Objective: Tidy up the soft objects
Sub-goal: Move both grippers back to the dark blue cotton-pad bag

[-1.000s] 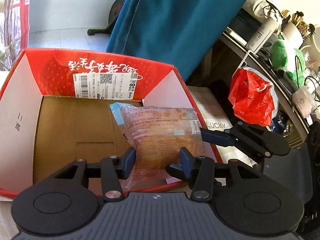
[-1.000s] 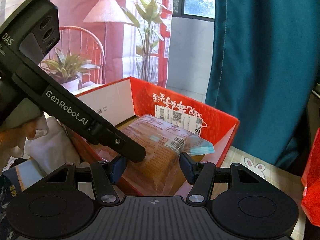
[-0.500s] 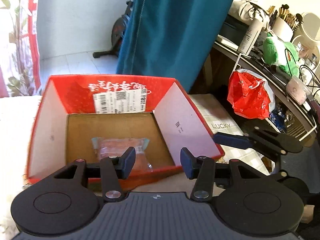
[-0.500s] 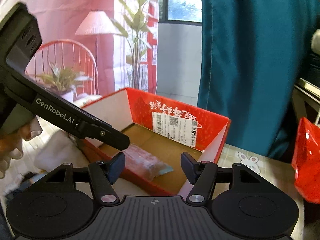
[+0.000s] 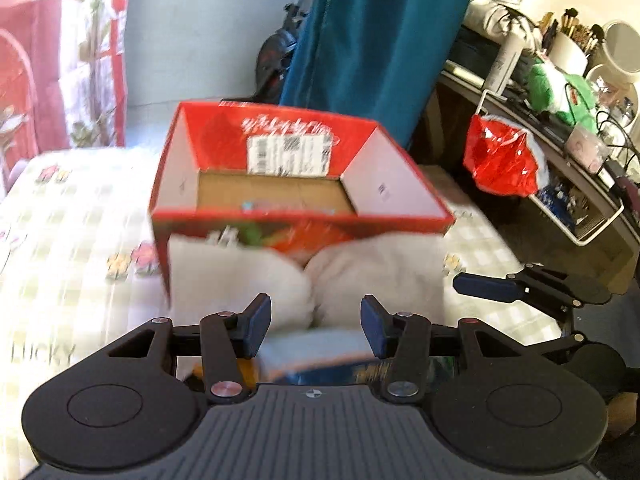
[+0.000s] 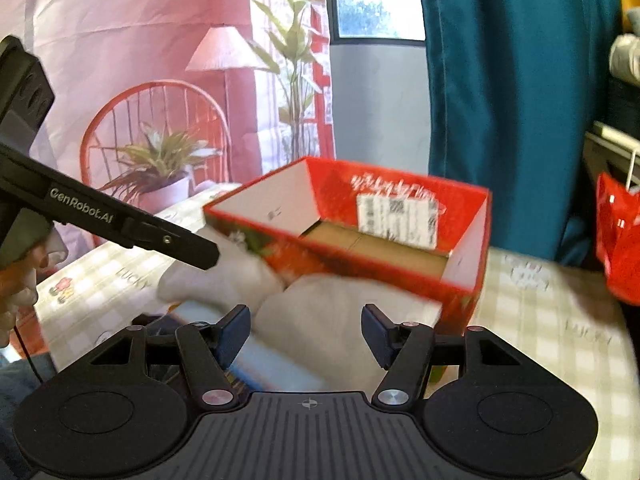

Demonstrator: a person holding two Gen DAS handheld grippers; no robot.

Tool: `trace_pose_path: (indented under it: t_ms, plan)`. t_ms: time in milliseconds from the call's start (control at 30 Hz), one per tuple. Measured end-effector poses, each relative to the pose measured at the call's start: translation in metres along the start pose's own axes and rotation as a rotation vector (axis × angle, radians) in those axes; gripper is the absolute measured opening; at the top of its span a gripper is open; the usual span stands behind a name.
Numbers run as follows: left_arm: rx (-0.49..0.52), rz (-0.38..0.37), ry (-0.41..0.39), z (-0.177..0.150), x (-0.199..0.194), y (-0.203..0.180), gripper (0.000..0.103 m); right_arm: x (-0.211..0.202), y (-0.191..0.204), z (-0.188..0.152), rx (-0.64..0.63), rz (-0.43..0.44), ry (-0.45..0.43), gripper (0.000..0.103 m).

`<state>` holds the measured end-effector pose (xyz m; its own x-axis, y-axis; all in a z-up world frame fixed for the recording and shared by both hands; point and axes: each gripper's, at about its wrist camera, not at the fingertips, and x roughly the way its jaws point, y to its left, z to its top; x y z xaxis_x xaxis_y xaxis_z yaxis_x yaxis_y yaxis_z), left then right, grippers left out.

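Note:
A red cardboard box stands open on the checked tablecloth. The wrapped bread packet lies inside it; only a sliver shows over the front wall in the left wrist view. White soft bundles lie against the box's near side. My left gripper is open and empty, above and just short of the bundles. My right gripper is open and empty over the bundles. The left gripper's arm crosses the right wrist view; the right gripper's fingers show in the left wrist view.
A red plastic bag hangs at the right by a cluttered shelf. A teal curtain hangs behind the box. A blue-and-white flat packet lies under my grippers. The views are motion-blurred.
The left gripper let go of the bread packet, which now lies in the box. Both grippers have pulled back and up, away from the box, over the white bundles.

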<state>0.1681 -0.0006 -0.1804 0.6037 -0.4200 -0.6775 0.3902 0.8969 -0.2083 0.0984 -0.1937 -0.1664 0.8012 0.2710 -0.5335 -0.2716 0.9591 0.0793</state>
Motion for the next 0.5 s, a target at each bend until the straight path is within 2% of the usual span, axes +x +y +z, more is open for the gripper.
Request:
trace_pose_path:
  t_ms: [233,500]
  plan:
    - [-0.066,0.016,0.036,-0.028,0.001,0.009,0.052,0.001,0.016,-0.026,0.029,0.01,0.062,0.059]
    - [-0.125,-0.023,0.06,-0.043,0.009,0.012,0.053,0.005,0.012,-0.046,0.1,0.029,0.114,0.061]
